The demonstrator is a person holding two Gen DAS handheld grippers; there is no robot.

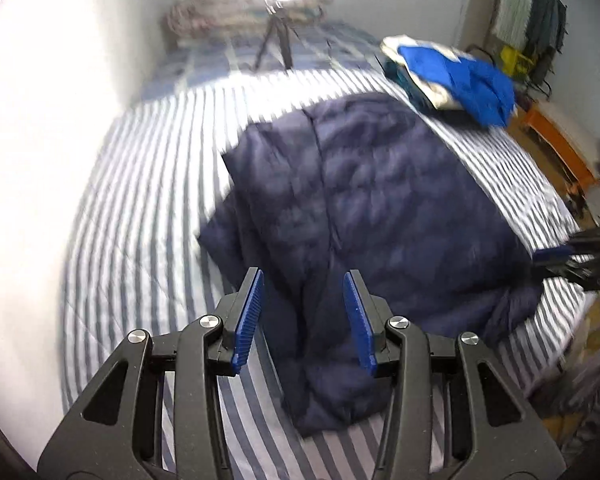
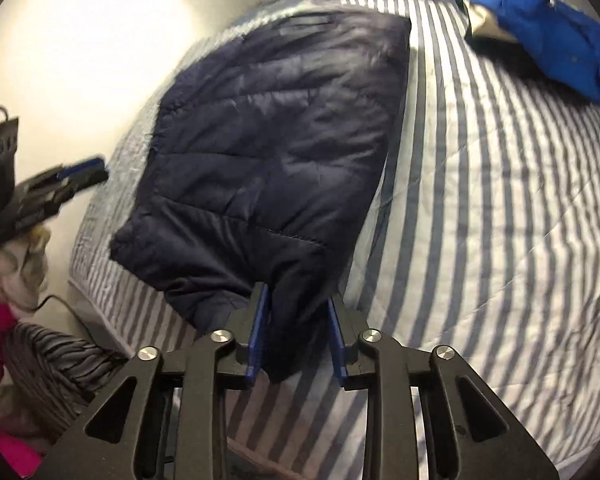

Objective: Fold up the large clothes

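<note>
We see the dark navy quilted puffer jacket [image 1: 364, 200] lying on the blue-and-white striped bed [image 1: 140, 184]. Our left gripper [image 1: 304, 320] hangs with jaws apart, empty; our right gripper [image 2: 296, 336] pinches its hem. Crumpled bright blue clothing [image 2: 548, 28] sits at two o'clock.

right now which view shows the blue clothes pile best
The left wrist view: the blue clothes pile sits whole near the bed's far corner. The right wrist view crops it at the frame's edge.

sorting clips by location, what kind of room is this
Most likely a bedroom: a bed with a striped bedsheet, a navy puffer jacket spread on it, and clothes hanging on the far wall.
</note>
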